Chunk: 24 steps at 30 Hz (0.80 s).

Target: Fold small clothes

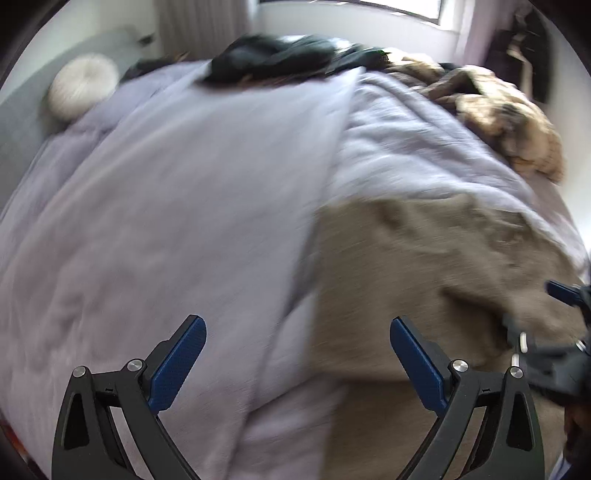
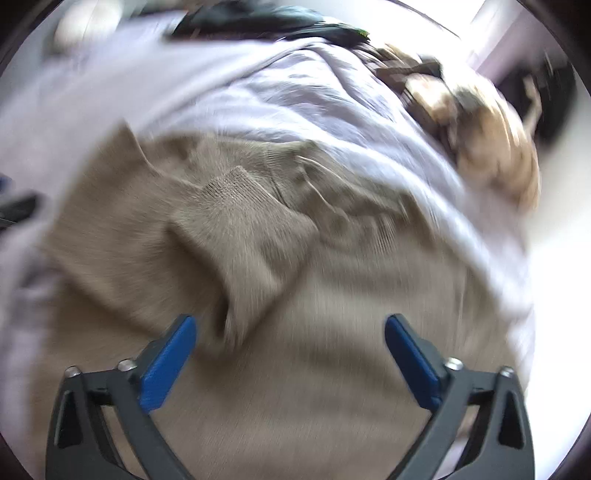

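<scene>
Only right wrist shows beige sweater's [image 2: 258,258] folded sleeve [image 2: 240,236].

Pale lilac duvet [image 1: 166,221] covers the bed, creased, blurred. Round white cushion [image 1: 83,90] at 10 o'clock against grey headboard [image 1: 22,122]. Dark heap [image 1: 280,59] at 12. Tan furry throw [image 1: 506,118] bunched at 2. Window [image 1: 402,7] above, curtain [image 1: 199,26] at 11.
</scene>
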Each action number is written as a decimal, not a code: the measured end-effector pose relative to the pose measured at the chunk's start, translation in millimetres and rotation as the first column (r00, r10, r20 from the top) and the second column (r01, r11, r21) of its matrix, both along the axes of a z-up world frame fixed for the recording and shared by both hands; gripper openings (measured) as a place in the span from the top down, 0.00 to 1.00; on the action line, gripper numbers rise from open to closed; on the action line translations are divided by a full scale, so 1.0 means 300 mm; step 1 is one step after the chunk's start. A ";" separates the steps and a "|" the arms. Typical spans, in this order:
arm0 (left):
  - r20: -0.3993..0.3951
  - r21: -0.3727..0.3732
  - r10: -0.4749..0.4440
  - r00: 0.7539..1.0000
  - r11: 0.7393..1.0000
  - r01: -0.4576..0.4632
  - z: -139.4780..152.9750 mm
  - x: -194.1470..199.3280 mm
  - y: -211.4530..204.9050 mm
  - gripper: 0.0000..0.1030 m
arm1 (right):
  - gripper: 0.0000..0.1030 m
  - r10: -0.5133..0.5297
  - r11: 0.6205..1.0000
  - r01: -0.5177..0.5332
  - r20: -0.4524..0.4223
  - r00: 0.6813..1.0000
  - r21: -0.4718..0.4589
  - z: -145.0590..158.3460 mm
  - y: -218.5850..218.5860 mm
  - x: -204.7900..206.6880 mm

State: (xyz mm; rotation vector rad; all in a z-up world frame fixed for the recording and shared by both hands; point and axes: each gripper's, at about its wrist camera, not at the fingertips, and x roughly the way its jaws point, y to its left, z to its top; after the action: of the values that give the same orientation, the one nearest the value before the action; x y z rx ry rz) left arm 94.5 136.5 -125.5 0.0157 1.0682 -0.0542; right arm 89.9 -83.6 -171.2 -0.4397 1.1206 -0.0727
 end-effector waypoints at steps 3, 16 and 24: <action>-0.019 0.014 0.032 0.999 0.999 -0.031 -0.038 0.001 0.048 0.03 | 0.89 -0.079 0.981 0.085 -0.043 0.996 0.176 -0.022 -0.088 0.056; -0.045 0.015 -0.014 0.999 1.000 0.014 -0.102 0.116 -0.032 0.03 | 0.27 -0.623 0.324 0.488 -0.206 0.754 0.810 -0.030 -0.784 -0.259; -0.126 0.039 -0.035 0.991 0.998 0.040 -0.192 0.153 -0.118 0.03 | 0.81 -0.679 0.334 0.588 -0.244 0.692 0.737 -0.037 -0.800 -0.271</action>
State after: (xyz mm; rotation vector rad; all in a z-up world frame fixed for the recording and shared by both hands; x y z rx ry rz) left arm 140.2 101.0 -183.1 0.0702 1.1949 -0.0677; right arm 8.6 -323.5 -182.4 0.8431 1.0395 -0.2910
